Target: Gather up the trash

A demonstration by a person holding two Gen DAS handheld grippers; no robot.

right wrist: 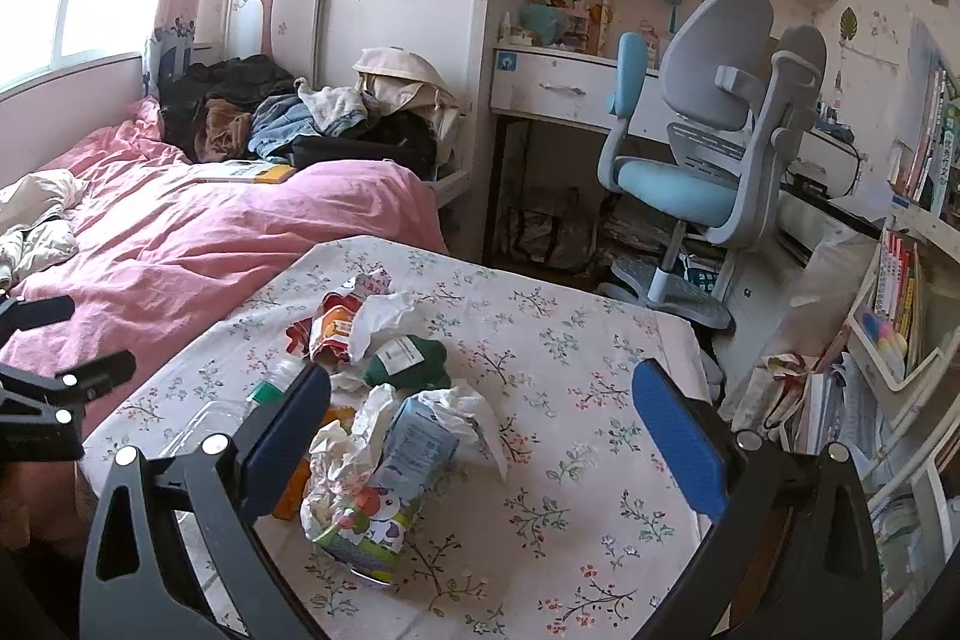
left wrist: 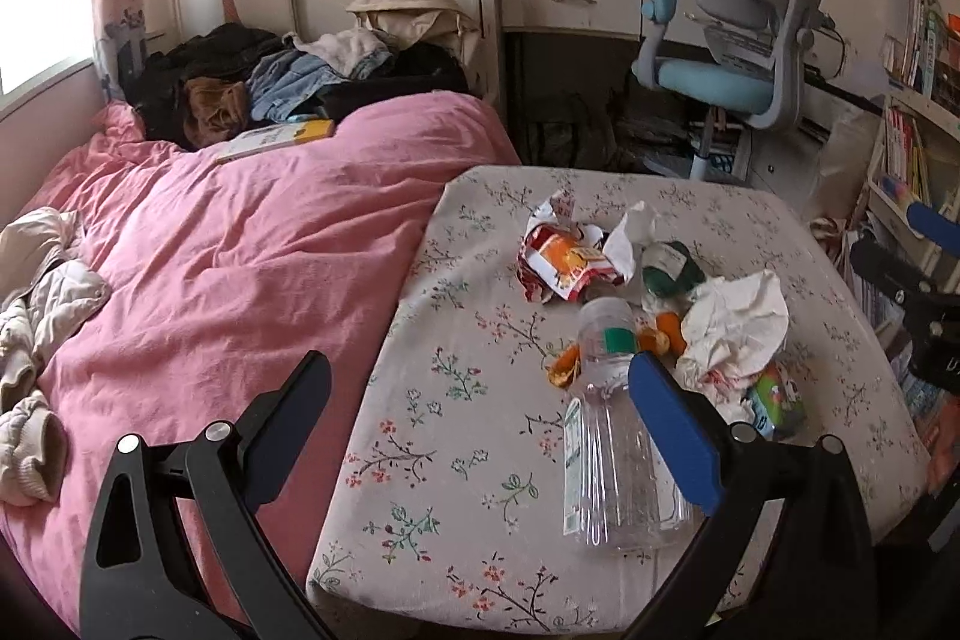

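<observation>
while both grippers hang wide open, trash sits untouched on the bench

with its jaws spread as far as they go, the left gripper hovers over the near left part of the bench, holding nothing. its right finger overlaps the clear plastic bottle in view, but touch can't be told. the right gripper is just as wide, also empty, w/ the trash pile between its fingers in the picture, not clamped.

trash is all on the floral-cloth bench, grouped near the middle:
- clear plastic bottle lies on its side, cap end toward the far side, green label band near the neck.
- red/orange snack wrapper crumpled at the far end of the pile.
- dark green wrapper w/ a white label, just beside the snack wrapper.
- crumpled white tissue on the right of the bottle, partly over a small drink carton w/ cartoon print.
- orange peel bits between bottle neck and tissue.

pink bed runs along the bench's left side, clothes heaped at its far end. blue-grey desk chair stands beyond the bench, well apart. bookshelf on the right.
</observation>
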